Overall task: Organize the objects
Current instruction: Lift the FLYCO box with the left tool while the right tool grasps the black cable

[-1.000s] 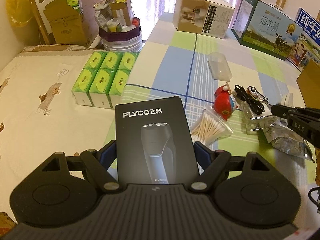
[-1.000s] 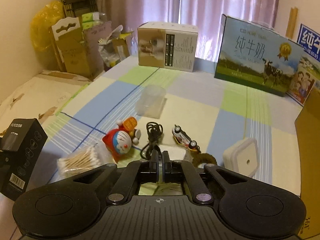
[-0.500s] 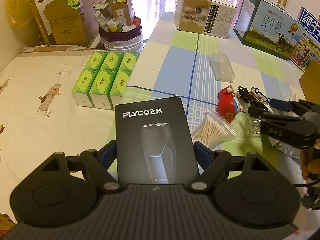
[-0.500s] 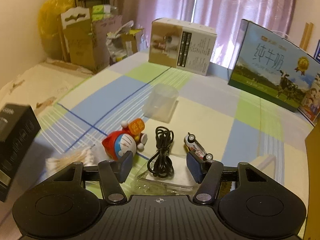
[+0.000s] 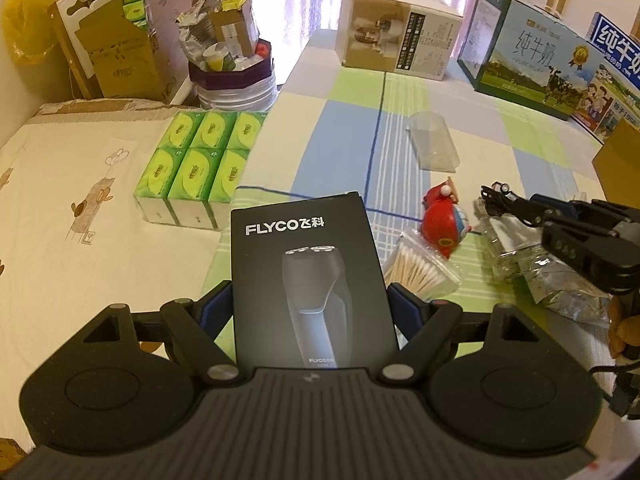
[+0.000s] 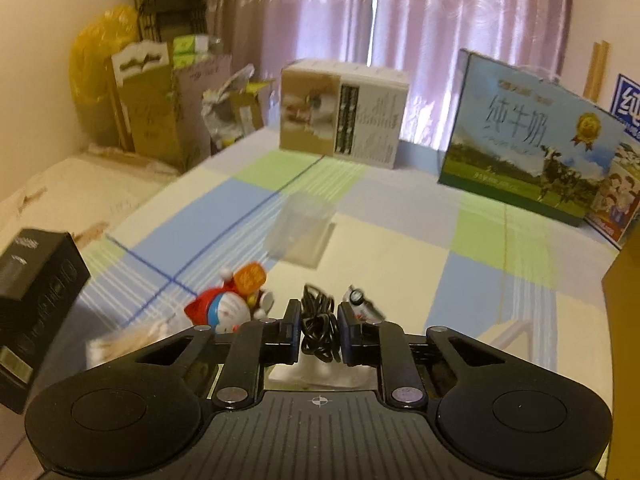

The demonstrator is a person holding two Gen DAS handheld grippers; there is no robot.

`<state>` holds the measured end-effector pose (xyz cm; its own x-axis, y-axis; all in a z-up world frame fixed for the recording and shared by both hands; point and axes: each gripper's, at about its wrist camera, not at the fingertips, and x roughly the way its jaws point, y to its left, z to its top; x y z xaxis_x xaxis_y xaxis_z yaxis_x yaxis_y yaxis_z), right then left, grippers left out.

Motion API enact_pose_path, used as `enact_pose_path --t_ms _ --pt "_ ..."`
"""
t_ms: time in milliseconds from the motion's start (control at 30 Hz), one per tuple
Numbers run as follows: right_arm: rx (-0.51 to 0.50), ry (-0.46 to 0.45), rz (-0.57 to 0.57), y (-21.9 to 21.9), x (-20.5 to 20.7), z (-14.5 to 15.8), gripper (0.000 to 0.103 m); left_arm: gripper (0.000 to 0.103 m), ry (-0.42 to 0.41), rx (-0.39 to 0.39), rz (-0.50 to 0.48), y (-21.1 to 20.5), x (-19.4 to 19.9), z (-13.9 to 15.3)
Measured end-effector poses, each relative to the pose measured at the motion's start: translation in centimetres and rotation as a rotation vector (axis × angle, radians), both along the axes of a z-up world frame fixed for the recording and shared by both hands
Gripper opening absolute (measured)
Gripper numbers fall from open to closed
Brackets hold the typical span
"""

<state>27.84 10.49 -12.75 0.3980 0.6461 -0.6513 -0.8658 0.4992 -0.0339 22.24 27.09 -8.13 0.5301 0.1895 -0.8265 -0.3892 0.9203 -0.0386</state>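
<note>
My left gripper is shut on a black FLYCO shaver box, held upright above the checked sheet; the same box shows at the left of the right wrist view. My right gripper is shut on a coiled black cable, a pad pressing each side. That right gripper reaches in from the right in the left wrist view. Beside the cable lie a red Doraemon toy, a small toy car and a pack of cotton swabs.
A clear plastic cup lies on its side farther back. A silver foil bag sits under the right gripper. Green tissue packs lie at the left. A cardboard box and milk cartons line the far edge.
The right gripper opened wide, moved forward over the black cable, then closed on it. The left gripper has kept the black box and barely moved.
</note>
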Motion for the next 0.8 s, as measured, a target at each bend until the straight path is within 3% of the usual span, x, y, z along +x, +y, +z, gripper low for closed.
enact_pose_path --t_ms 400,800 --pt "0.082 -0.008 -0.019 -5.4 -0.1 5.6 0.013 0.079 -0.052 0.008 -0.061 -3.5 0.6 2.1" --pt "0.119 -0.034 -0.086 -13.7 0.6 9.9 0.013 0.080 -0.085 0.008 -0.202 -11.3 2.8 4.1"
